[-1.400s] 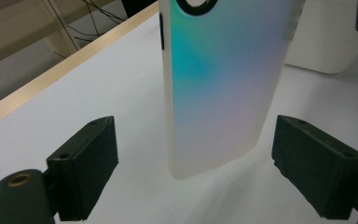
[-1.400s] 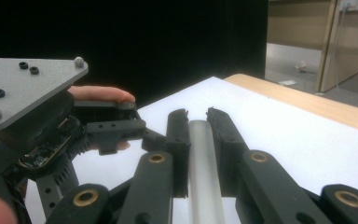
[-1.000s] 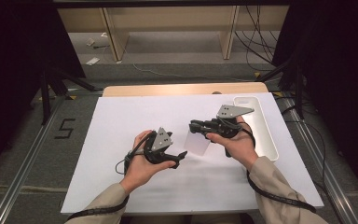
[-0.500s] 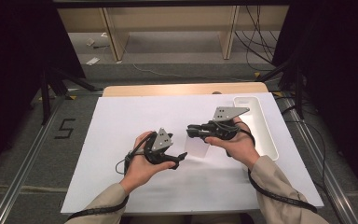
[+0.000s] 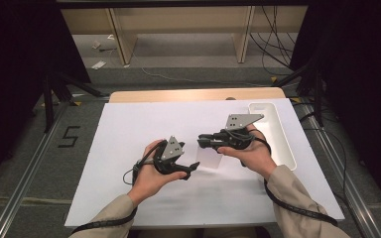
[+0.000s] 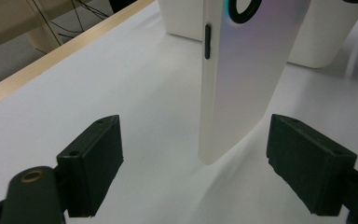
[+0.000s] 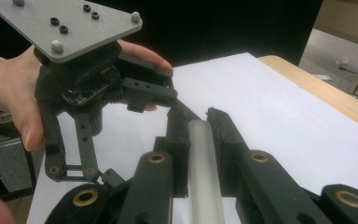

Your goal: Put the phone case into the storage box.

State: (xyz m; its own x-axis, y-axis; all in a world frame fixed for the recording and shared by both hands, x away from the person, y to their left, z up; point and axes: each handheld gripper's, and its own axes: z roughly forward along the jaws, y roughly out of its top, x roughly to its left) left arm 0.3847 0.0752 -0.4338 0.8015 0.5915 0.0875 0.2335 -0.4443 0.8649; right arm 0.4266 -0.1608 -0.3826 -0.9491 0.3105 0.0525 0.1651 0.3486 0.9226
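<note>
**White phone case hanging between two grippers**

The right gripper (image 5: 204, 141) is clamping a white phone case (image 6: 242, 79) by its top edge, hanging it upright just above the white table (image 5: 144, 124). The left gripper (image 6: 196, 168) is standing with its jaws apart on either side of the case's lower end, touching neither face. No lettering is readable on the case. A white tray (image 5: 278, 134) is lying near the table's right edge.

White phone case (image 6: 242, 70) top cut off, tray (image 6: 324, 39) partly hidden behind it

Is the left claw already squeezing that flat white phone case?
No, the left claw stands open, with the flat white phone case hanging untouched between its black pads.
</note>
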